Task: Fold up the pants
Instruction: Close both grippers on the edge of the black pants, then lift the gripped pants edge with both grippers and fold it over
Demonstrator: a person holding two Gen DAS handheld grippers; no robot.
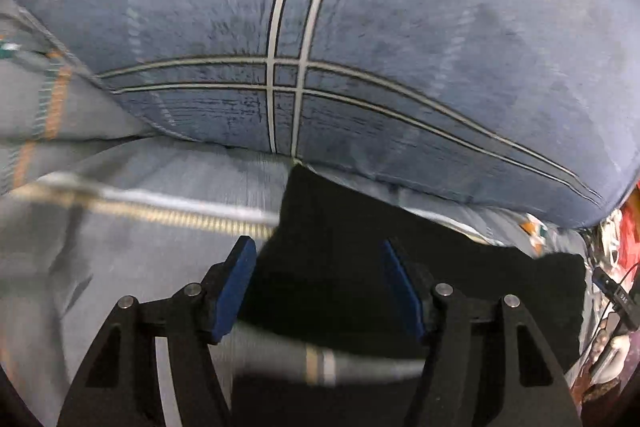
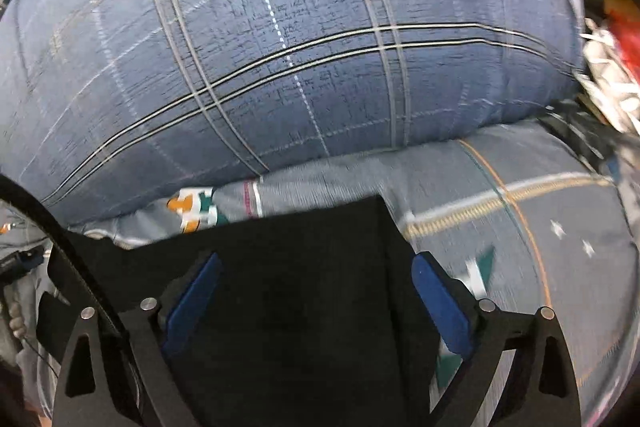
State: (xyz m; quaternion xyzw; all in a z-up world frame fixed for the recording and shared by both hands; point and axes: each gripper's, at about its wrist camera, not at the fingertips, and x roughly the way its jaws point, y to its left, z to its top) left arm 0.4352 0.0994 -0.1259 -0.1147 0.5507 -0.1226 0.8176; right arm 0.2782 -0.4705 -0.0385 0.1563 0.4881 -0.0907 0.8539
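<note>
black pants (image 1: 360,259), blue plaid pillow (image 1: 400,27), grey sheet (image 2: 540,227)

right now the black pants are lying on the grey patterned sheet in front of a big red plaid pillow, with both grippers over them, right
Not quite: the pillow is blue plaid, not red, as the right wrist view shows. The rest holds: the black pants lie on the grey patterned sheet in front of it, with the left gripper and right gripper over them.

Black pants (image 1: 360,267), plain dark fabric, lying flat on grey patterned bed sheet (image 2: 540,227), just below big blue plaid pillow (image 1: 360,27). Straight edge and one corner visible; rest blurred, fold state unclear.
</note>
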